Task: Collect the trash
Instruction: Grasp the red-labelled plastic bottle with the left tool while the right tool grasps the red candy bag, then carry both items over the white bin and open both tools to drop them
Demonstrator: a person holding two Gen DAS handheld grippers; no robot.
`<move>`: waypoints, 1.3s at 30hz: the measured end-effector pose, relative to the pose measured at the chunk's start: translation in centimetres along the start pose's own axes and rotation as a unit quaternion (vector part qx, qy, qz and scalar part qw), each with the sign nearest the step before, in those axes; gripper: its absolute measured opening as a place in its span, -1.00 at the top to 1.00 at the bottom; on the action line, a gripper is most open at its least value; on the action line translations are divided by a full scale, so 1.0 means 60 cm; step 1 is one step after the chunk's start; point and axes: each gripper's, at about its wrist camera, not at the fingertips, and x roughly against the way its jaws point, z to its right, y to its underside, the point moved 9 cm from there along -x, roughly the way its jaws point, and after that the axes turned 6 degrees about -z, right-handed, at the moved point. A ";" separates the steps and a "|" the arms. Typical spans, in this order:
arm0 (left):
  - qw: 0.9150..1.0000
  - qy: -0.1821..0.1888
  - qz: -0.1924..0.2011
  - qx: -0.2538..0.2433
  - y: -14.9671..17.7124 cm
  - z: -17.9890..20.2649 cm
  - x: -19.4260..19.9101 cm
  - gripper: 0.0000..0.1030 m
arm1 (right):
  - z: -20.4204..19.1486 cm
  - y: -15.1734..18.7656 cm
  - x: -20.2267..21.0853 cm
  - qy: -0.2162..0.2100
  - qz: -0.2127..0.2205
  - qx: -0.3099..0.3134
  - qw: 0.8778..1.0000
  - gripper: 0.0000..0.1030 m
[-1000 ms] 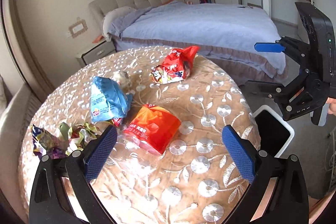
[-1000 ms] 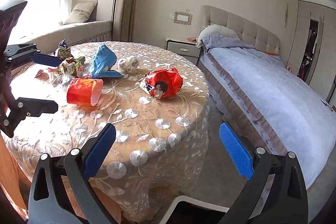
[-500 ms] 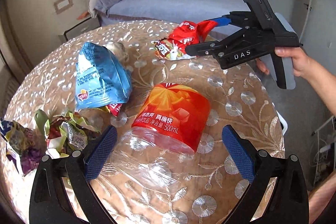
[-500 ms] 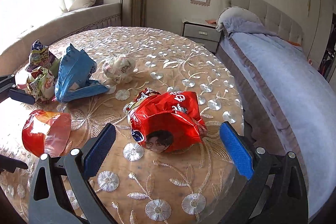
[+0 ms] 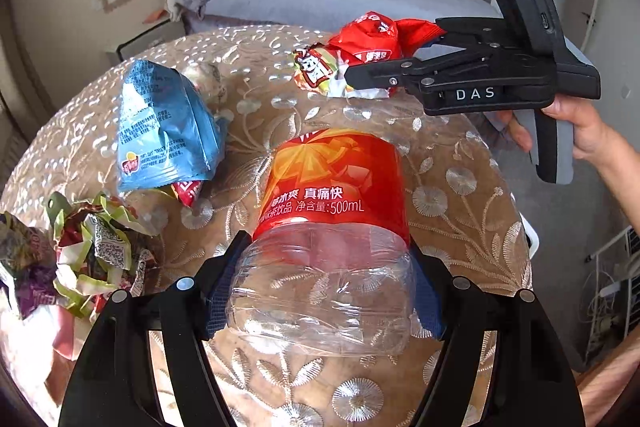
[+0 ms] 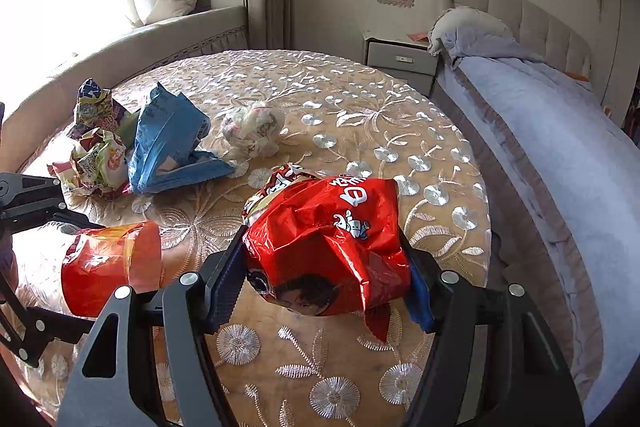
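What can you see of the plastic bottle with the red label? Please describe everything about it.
The plastic bottle is clear and thin, with a red and orange label printed with white text, including "500mL". It looks empty and its clear part is dented. It lies on its side on the embroidered tablecloth. The left gripper is shut on its clear end, one blue pad on each side. No cap can be seen. It lies apart from the other trash.

Bottle [image 5: 328, 227] and bag [image 6: 328, 251] now clamped (both)

Red-labelled clear bottle [image 5: 328, 227], red bag [image 6: 332, 243], silver-embroidered tan tablecloth [image 6: 360, 115].
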 end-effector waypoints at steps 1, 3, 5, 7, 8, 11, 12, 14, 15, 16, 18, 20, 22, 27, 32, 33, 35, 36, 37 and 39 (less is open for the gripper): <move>1.000 -0.003 0.005 -0.002 -0.001 0.006 0.007 -0.38 | -0.002 0.002 0.014 0.002 0.005 0.000 1.000 -0.32; 1.000 -0.010 0.015 -0.004 -0.003 0.018 0.025 -0.38 | -0.007 0.013 0.051 0.006 0.019 -0.002 1.000 -0.32; 0.999 -0.019 0.025 -0.009 -0.006 0.029 0.040 -0.38 | -0.009 0.029 0.088 0.009 0.032 -0.008 0.999 -0.32; 0.999 -0.024 0.032 -0.012 -0.007 0.045 0.048 -0.38 | -0.010 0.048 0.119 0.011 0.041 -0.020 0.999 -0.32; 0.999 -0.026 0.035 -0.013 -0.007 0.053 0.051 -0.38 | -0.009 0.057 0.129 0.011 0.042 -0.024 0.999 -0.32; 0.999 -0.022 0.035 -0.014 -0.006 0.078 0.054 -0.38 | -0.006 0.090 0.161 0.030 0.043 -0.030 0.998 -0.32; 0.999 -0.013 0.039 -0.015 -0.008 0.090 0.057 -0.38 | -0.005 0.104 0.173 0.039 0.042 -0.030 0.998 -0.32; 0.999 -0.007 0.047 -0.026 -0.012 0.119 0.064 -0.38 | -0.001 0.128 0.196 0.053 0.042 -0.034 0.997 -0.32; 0.998 -0.005 0.050 -0.034 -0.014 0.135 0.067 -0.38 | 0.002 0.143 0.207 0.060 0.039 -0.038 0.997 -0.32; 0.998 -0.002 0.053 -0.040 -0.017 0.150 0.066 -0.38 | 0.006 0.159 0.217 0.069 0.036 -0.042 0.996 -0.32; 0.997 0.011 0.053 -0.053 -0.021 0.185 0.063 -0.38 | 0.016 0.186 0.232 0.080 0.029 -0.054 0.995 -0.32; 0.996 0.022 0.054 -0.066 -0.026 0.221 0.054 -0.38 | 0.028 0.216 0.244 0.094 0.019 -0.066 0.993 -0.32; 0.995 0.031 0.052 -0.081 -0.030 0.255 0.041 -0.38 | 0.041 0.246 0.255 0.110 0.008 -0.077 0.991 -0.32; 0.990 0.062 0.041 -0.121 -0.030 0.343 0.001 -0.38 | 0.077 0.332 0.269 0.137 -0.026 -0.112 0.984 -0.32; 0.983 0.088 0.013 -0.162 -0.024 0.416 -0.066 -0.38 | 0.103 0.415 0.245 0.158 -0.080 -0.133 0.975 -0.32; 0.982 0.090 0.005 -0.167 -0.024 0.424 -0.083 -0.38 | 0.105 0.429 0.236 0.161 -0.090 -0.135 0.973 -0.32; 0.981 0.094 -0.010 -0.172 -0.026 0.434 -0.113 -0.38 | 0.108 0.455 0.222 0.161 -0.105 -0.138 0.972 -0.32; 0.980 0.098 -0.019 -0.172 -0.028 0.438 -0.128 -0.38 | 0.108 0.468 0.213 0.160 -0.113 -0.140 0.970 -0.32; 0.979 0.103 -0.026 -0.173 -0.029 0.442 -0.140 -0.38 | 0.110 0.482 0.207 0.159 -0.120 -0.143 0.969 -0.32; 0.977 0.111 -0.040 -0.175 -0.030 0.448 -0.162 -0.39 | 0.115 0.507 0.190 0.161 -0.139 -0.146 0.966 -0.32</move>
